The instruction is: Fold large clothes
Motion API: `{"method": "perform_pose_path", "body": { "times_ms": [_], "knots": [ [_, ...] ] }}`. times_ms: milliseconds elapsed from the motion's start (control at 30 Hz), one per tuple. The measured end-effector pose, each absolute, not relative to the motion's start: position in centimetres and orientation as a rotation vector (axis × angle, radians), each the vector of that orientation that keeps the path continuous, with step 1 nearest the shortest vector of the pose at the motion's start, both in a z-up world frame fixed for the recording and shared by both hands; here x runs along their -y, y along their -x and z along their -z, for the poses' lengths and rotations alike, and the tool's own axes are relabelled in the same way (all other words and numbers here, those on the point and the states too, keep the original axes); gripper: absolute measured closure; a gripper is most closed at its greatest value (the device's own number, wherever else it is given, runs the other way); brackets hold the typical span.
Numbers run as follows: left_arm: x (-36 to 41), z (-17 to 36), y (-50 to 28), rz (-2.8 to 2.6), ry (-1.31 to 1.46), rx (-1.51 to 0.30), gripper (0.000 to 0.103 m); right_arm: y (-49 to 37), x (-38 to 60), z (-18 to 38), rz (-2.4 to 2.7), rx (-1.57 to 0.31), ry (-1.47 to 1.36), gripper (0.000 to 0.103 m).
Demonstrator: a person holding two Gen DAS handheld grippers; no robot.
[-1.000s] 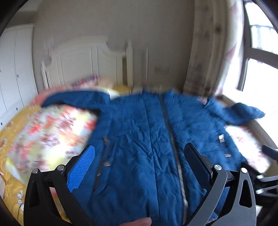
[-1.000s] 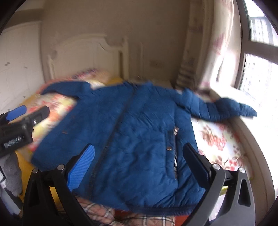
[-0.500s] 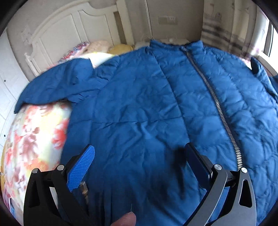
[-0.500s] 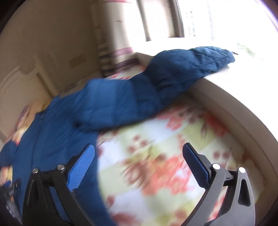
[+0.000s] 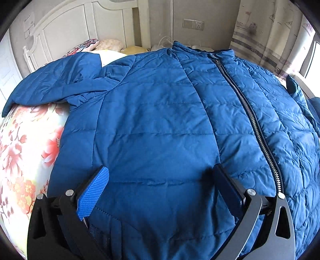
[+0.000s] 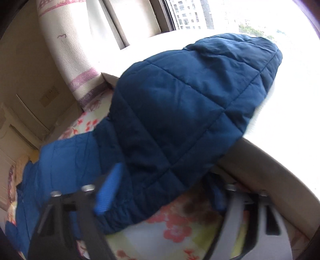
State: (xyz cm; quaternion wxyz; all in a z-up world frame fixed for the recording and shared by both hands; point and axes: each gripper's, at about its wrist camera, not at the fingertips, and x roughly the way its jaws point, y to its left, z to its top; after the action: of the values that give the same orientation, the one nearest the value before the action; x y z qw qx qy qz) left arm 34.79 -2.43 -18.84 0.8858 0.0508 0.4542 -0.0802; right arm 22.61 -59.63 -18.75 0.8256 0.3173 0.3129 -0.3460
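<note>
A large blue quilted jacket lies front up on the floral bedspread, zipper closed, its left sleeve spread toward the headboard. My left gripper is open, low over the jacket's lower front panel. In the right wrist view the jacket's other sleeve reaches onto the windowsill. My right gripper is open, with its fingers either side of the sleeve's near part, just above the bedspread.
A white headboard and pillows stand at the bed's far end. A wall socket and curtain lie beyond the jacket. The window and curtain border the bed's right side.
Both grippers have moved in close to the jacket: the left has dropped toward the front panel, the right has swung right and advanced up to the sleeve by the windowsill. Both stay open.
</note>
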Motion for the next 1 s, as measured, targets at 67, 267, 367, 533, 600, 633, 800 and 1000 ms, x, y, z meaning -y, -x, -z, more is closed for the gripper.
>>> {"method": "perform_pose_path", "body": {
  "times_ms": [67,267,367,533,600,633,800,1000],
  "knots": [
    [2.4,18.9,-34.8,0.167,-0.104,-0.944,0.004,-23.6,57.6,17.1,0.719,-0.616,-0.58,0.084],
    [2.5,18.9,-34.9,0.165,-0.101,-0.94,0.004,-29.8,44.2,10.9,0.42,-0.53,-0.176,0.092],
    [2.4,18.8,-34.9,0.167,-0.096,-0.939,0.004,-32.7,34.4,10.8,0.178,-0.547,0.019,0.092],
    [2.3,18.8,-34.9,0.169,-0.089,-0.938,0.004,-36.2,25.0,16.9,-0.082,-0.78,0.145,0.078],
    [2.3,18.9,-34.9,0.17,-0.087,-0.937,0.004,-37.2,24.2,20.4,-0.145,-0.936,0.127,0.052],
    [2.3,18.8,-34.9,0.17,-0.086,-0.936,0.004,-36.9,24.3,20.4,-0.145,-0.925,0.121,0.048],
    [2.0,18.6,-34.7,0.167,-0.073,-0.928,0.004,-32.0,28.4,17.0,-0.186,-0.894,-0.112,0.031],
    [7.0,14.2,-33.6,0.259,-0.139,-0.798,0.006,-23.8,35.7,15.8,-0.077,-0.802,-0.347,0.031]
  ]
}}
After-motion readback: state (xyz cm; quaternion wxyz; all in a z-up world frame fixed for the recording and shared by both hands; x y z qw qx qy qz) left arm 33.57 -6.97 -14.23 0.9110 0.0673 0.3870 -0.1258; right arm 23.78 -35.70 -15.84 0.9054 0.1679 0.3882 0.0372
